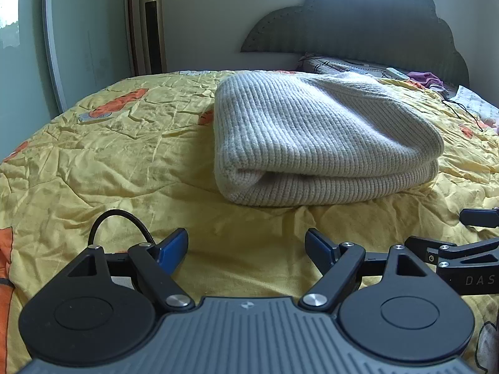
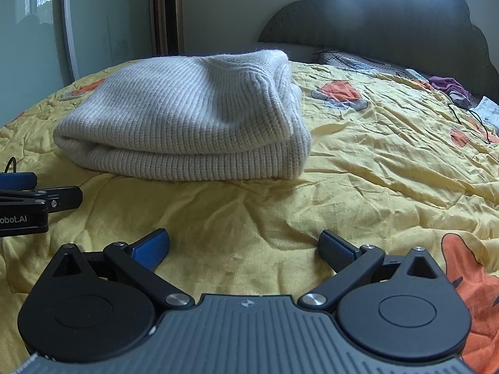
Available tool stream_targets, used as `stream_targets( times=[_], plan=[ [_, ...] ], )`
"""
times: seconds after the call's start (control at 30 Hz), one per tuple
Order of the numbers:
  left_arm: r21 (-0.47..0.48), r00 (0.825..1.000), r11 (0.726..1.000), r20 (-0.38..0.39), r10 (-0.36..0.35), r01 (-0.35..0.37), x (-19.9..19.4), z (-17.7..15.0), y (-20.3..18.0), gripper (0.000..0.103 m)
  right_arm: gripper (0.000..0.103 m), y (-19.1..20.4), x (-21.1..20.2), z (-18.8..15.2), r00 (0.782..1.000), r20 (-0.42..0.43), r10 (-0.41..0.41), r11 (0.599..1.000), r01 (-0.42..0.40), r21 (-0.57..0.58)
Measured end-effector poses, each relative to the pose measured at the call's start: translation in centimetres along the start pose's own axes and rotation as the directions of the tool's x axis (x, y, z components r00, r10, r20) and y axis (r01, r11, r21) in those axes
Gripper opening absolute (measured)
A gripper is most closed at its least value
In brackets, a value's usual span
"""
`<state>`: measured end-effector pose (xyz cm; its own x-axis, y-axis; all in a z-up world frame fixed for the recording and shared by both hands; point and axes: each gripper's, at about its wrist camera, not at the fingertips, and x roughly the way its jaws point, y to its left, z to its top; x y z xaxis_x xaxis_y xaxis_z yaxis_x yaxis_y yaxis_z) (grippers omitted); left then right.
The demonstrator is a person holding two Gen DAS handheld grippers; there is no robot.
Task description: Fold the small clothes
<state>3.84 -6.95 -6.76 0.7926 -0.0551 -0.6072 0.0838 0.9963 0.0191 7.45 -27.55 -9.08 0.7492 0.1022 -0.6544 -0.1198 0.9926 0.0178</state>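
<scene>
Left wrist view first: the left gripper hangs over the yellow quilt with its blue pads spread wide and nothing but bedding between them. Just ahead lies the cream knitted sweater, folded into a thick bundle, flat on the quilt, near the gripper but not touching it. Over on the right wrist view, the right gripper is likewise released and empty, the sweater ahead and to its left. By the dark headboard, something purple, possibly more clothing.
</scene>
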Motion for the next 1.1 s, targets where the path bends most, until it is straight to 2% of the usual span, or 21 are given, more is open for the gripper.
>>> stream_targets(
  times=[0.53, 0.73, 0.93, 1.03, 1.1],
  plan=[
    [-0.018, 1.000, 1.000, -0.017, -0.007, 0.007, -0.7, 1.3, 0.3, 0.082, 0.103, 0.0, 0.1, 0.1, 1.000, -0.001, -0.002, 1.000, 0.002, -0.004],
    [-0.093, 0.996, 0.992, -0.034, -0.088, 0.084, -2.2, 3.8, 1.1, 0.082, 0.103, 0.0, 0.1, 0.1, 1.000, -0.001, -0.002, 1.000, 0.002, -0.004],
    [-0.211, 0.990, 0.968, -0.025, -0.142, 0.133, -3.5, 6.2, 3.9, 0.082, 0.103, 0.0, 0.1, 0.1, 1.000, -0.001, -0.002, 1.000, 0.002, -0.004],
    [-0.270, 0.989, 0.954, -0.033, -0.142, 0.128, -3.4, 6.6, 4.8, 0.082, 0.103, 0.0, 0.1, 0.1, 1.000, -0.001, -0.002, 1.000, 0.002, -0.004],
    [-0.267, 0.994, 0.959, -0.024, -0.110, 0.099, -3.2, 6.2, 4.5, 0.082, 0.103, 0.0, 0.1, 0.1, 1.000, -0.001, -0.002, 1.000, 0.002, -0.004]
  ],
)
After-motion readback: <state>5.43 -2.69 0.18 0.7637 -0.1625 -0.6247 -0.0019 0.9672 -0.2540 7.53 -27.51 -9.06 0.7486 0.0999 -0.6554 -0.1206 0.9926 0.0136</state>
